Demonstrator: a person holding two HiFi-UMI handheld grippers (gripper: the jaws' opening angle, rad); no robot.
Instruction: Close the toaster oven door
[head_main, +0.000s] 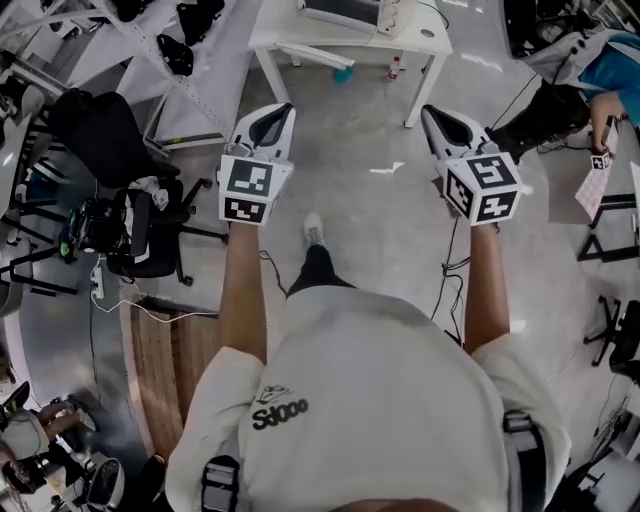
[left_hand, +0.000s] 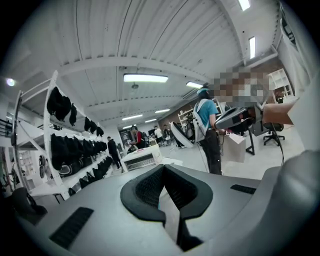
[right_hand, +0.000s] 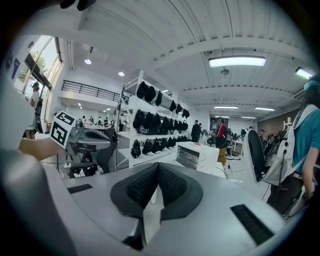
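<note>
The toaster oven (head_main: 345, 12) is a pale box on a white table (head_main: 420, 40) at the far end of the floor, well ahead of both grippers. It also shows small in the left gripper view (left_hand: 142, 159) and the right gripper view (right_hand: 197, 155); how its door stands is too small to tell. My left gripper (head_main: 285, 108) and right gripper (head_main: 428, 110) are held out at arm's length, side by side, over bare floor. In their own views the left gripper (left_hand: 163, 167) and right gripper (right_hand: 158, 164) have their black pads meeting, with nothing between them.
A black office chair (head_main: 140, 235) and gear stand at the left. White racks of black bags (left_hand: 75, 150) line that side. A person in a teal shirt (left_hand: 207, 130) stands at a desk to the right. A small bottle (head_main: 394, 68) sits under the table.
</note>
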